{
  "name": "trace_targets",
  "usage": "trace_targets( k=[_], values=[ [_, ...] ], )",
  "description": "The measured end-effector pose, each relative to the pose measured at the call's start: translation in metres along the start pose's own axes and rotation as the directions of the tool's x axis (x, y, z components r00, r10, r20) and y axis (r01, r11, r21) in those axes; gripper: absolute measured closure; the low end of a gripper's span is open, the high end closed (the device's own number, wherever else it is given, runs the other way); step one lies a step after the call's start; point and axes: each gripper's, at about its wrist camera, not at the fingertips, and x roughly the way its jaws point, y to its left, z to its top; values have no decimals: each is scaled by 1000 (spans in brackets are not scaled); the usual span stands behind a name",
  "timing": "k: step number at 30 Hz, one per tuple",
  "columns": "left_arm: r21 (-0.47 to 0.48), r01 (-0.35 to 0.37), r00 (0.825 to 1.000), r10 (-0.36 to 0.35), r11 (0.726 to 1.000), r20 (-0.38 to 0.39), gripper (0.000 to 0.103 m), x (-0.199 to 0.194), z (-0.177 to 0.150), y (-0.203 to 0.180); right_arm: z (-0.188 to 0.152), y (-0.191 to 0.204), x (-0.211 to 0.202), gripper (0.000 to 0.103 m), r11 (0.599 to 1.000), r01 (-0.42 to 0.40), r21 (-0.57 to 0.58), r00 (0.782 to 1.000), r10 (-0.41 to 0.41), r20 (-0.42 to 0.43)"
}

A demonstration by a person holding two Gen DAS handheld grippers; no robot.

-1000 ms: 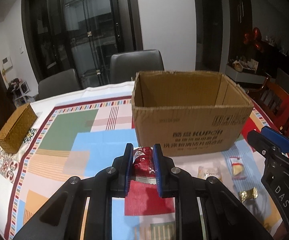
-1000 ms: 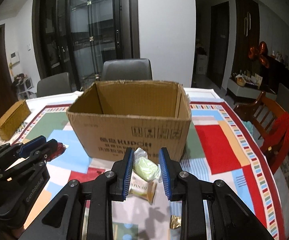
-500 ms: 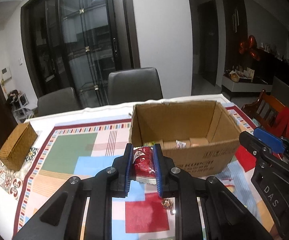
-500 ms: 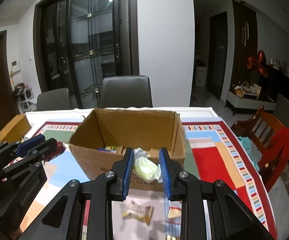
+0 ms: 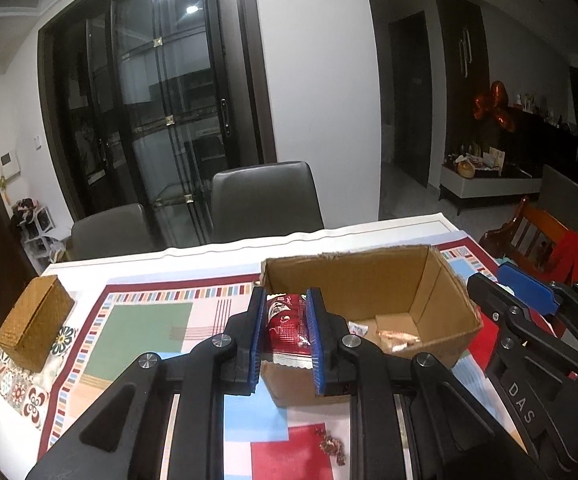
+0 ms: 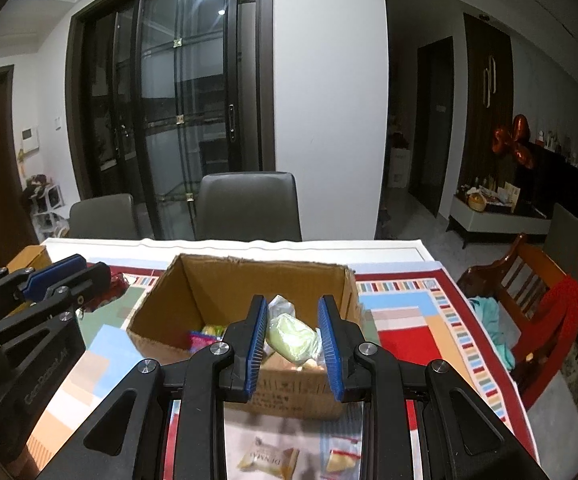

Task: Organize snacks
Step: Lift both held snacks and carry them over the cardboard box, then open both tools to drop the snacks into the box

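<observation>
Both tools clamped: left (image 5: pixel 285 334) red packet (image 5: pixel 285 326), right (image 6: pixel 293 336) green snack (image 6: pixel 293 338); box (image 6: pixel 209 300) ahead.

Both views are dim, lit by ceiling lamps whose bright spots reflect in the dark glass doors (image 5: pixel 157 120). The white wall (image 6: pixel 329 100) is the brightest surface; the right side of the room sinks into shadow. Fisheye bending curves door frames, and black vignetting fills the corners. The tabletop (image 5: pixel 149 320) looks slightly soft
</observation>
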Motion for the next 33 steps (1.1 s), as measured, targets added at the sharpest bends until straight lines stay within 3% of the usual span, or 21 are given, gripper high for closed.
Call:
trace_targets(
  k=[18,33],
  values=[
    [4,12,1000,-12,1000,4,82,43,16,0,19,0,30,75,1000,2,-2,1000,-2,-8],
    [4,32,997,-32,999,-65,82,83,9,-2,11,-7,72,75,1000,-23,-13,996,22,-90]
  ],
)
